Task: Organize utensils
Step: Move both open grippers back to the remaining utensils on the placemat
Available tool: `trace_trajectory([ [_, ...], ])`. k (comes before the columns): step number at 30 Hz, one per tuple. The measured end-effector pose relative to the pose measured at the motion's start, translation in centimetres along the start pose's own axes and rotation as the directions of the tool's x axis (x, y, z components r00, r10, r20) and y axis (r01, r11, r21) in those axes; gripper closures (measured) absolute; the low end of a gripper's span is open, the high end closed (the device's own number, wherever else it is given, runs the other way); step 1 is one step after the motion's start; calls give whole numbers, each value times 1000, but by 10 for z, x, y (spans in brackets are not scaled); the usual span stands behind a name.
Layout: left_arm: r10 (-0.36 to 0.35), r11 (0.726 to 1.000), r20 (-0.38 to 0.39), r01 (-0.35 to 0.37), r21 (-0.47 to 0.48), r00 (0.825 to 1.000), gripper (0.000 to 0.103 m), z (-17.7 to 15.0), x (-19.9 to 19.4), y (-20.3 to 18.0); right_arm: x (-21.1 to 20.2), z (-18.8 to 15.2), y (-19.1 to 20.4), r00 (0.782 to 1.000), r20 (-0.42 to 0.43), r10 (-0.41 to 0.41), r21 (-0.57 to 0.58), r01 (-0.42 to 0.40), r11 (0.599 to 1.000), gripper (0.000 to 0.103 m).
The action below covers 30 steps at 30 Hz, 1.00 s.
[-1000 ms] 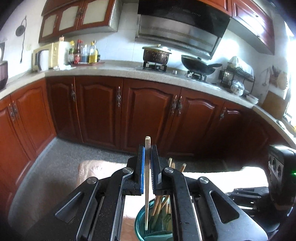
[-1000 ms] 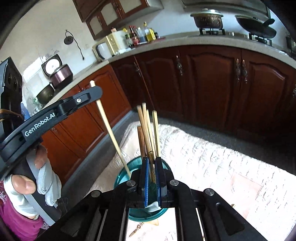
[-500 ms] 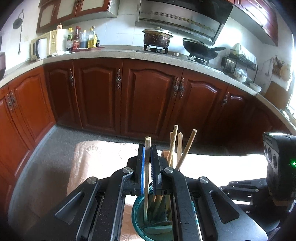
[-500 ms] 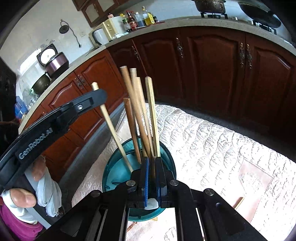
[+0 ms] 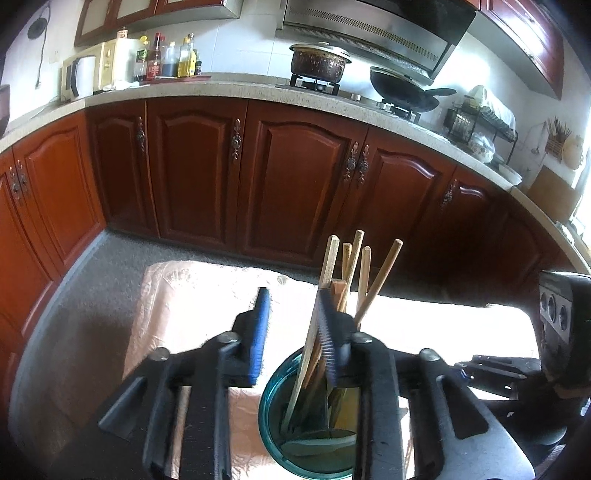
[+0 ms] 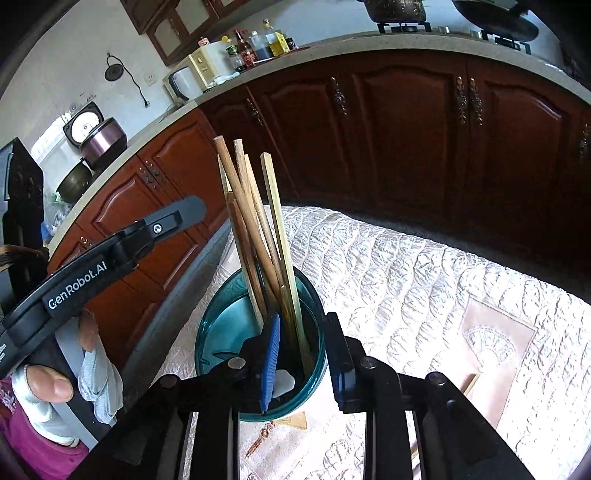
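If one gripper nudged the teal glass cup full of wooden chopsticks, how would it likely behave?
The teal glass cup looks apt to tip: the wooden chopsticks stand tall above its rim and lean to one side. It sits on a quilted cloth, so it would probably catch rather than slide. Being apparently glass, it is likely breakable.

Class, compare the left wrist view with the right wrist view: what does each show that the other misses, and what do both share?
Only the left wrist view shows the dish rack and the range hood. Only the right wrist view shows the rice cooker and the gloved hand holding the left gripper. Both show the teal cup of chopsticks on the cloth, the microwave, and open jaws, opening further, the right gripper clear of the sticks.
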<state>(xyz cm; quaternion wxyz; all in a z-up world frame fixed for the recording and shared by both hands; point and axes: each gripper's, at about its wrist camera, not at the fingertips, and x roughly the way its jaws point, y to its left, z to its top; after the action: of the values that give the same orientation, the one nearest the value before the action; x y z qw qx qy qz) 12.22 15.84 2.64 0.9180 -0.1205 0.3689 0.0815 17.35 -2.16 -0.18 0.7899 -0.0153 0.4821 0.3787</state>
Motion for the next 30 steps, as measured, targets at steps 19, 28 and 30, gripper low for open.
trace_trajectory([
  [19, -15, 998, 15, 14, 63, 1000, 57, -13, -39, -26, -59, -35, -6, 996, 86, -36, 29, 33, 999, 70],
  [28, -91, 990, -9, 92, 107, 996, 47, -40, -70, -53, -92, -86, -40, 992, 70, -106, 103, 98, 990, 69],
  [30, -111, 986, -22, 113, 126, 994, 47, -48, -76, -61, -92, -102, -56, 992, 48, -121, 143, 113, 983, 69],
])
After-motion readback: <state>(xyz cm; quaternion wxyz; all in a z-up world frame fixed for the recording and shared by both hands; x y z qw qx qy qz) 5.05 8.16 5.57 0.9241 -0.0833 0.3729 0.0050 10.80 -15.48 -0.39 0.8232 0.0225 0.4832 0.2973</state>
